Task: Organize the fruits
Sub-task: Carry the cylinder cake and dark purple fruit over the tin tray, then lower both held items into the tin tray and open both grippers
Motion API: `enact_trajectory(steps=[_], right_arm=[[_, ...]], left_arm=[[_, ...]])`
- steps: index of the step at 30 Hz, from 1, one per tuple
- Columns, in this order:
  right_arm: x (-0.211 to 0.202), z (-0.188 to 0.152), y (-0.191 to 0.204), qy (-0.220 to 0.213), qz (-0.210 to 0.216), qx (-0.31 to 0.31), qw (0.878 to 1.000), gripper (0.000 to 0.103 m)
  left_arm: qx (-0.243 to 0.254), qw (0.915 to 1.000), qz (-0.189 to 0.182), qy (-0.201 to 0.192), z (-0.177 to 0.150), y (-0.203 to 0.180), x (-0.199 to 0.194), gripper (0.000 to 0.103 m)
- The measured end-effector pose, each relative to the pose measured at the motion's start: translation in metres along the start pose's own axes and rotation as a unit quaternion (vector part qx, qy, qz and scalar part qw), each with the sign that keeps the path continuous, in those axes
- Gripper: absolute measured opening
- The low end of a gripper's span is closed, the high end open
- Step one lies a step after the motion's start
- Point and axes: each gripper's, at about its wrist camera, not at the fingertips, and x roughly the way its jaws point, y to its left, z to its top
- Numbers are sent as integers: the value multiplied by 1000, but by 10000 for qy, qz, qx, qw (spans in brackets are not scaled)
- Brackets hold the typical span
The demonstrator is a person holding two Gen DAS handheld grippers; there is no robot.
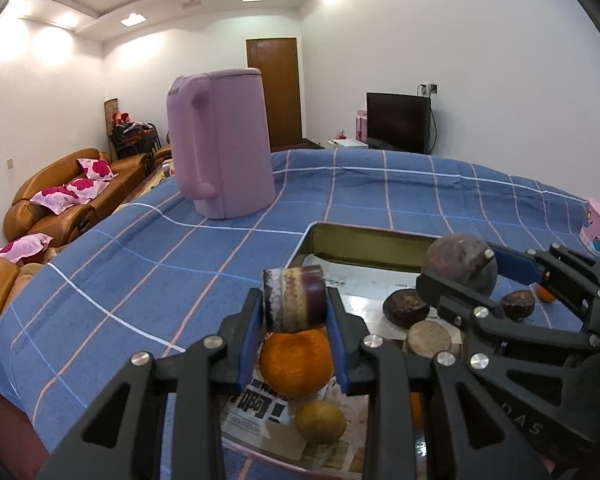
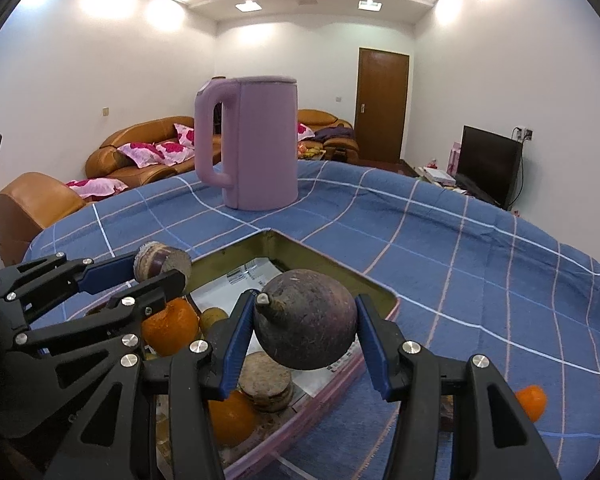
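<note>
Both tongs hold fruit above the paper-lined tray point(image 1: 306, 246).
Under the left gripper point(image 1: 294, 306), clamped on a cut purple cane piece point(image 1: 294, 298), lie an orange point(image 1: 296, 362) and a yellowish fruit point(image 1: 320, 422). The right gripper point(image 2: 306, 326) pinches a round dark fruit point(image 2: 306, 320) over stacked brown discs point(image 2: 266, 380). Both point downward, side by side; a lilac kettle point(image 2: 256, 140) stands beyond.

Open blue checked cloth point(image 1: 132, 264) stretches wide on the left, free passage there, with only the tall purple kettle point(image 1: 224, 144) standing at the far side. The tray point(image 1: 364, 240) is crowded: oranges point(image 1: 296, 364), a yellowish fruit point(image 1: 320, 422) and brown discs point(image 1: 430, 338) fill its floor. One small orange point(image 2: 534, 400) lies on the cloth right of the tray.
</note>
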Motion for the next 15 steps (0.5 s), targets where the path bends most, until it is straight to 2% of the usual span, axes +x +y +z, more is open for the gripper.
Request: enact_trajectory(steps=[15], right_arm=[[16,1,1,361,47,35,9993,53]], left_arm=[[88,9998,7,198,-4,2,6,33]])
